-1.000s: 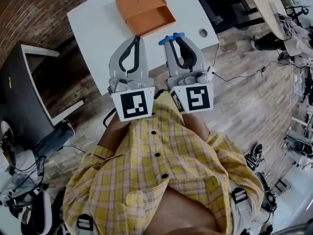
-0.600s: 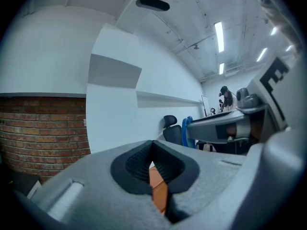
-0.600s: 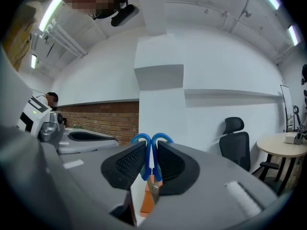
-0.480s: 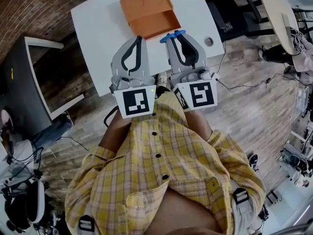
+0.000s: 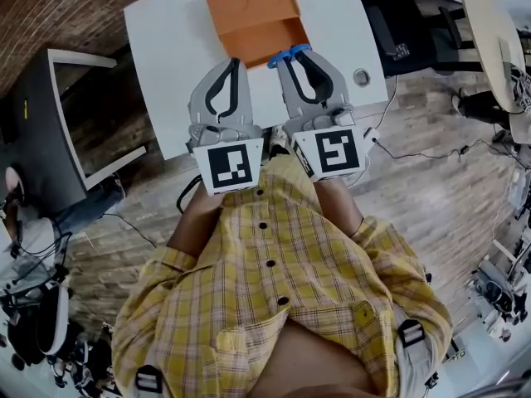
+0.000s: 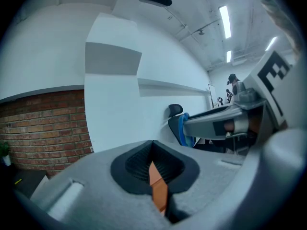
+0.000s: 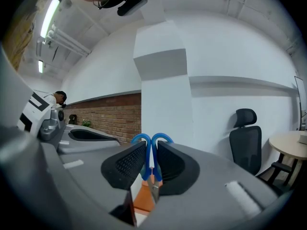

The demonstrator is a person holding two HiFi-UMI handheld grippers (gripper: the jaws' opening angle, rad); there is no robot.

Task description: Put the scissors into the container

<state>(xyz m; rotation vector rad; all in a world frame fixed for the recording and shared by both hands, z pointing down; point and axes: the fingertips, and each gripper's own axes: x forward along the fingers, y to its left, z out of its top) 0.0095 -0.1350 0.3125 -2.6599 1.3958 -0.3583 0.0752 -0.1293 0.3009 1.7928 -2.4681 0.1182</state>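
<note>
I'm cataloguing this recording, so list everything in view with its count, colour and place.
table: one, white, under and ahead of both tools
container: one, orange, open, on the table just beyond the tool tips
scissors: one pair, blue handles, clamped between the right tool's jaws
round fitting: one, silver, at the table's near right corner
side stand: one, dark with a white frame, on the floor left of the table
office chair: one, black, by the white wall
brick wall: one, red-brown, behind the table
shirt: one, yellow plaid, on the person
left tool: one, grey, jaws together, empty
right tool: one, grey, shut on the scissors
</note>
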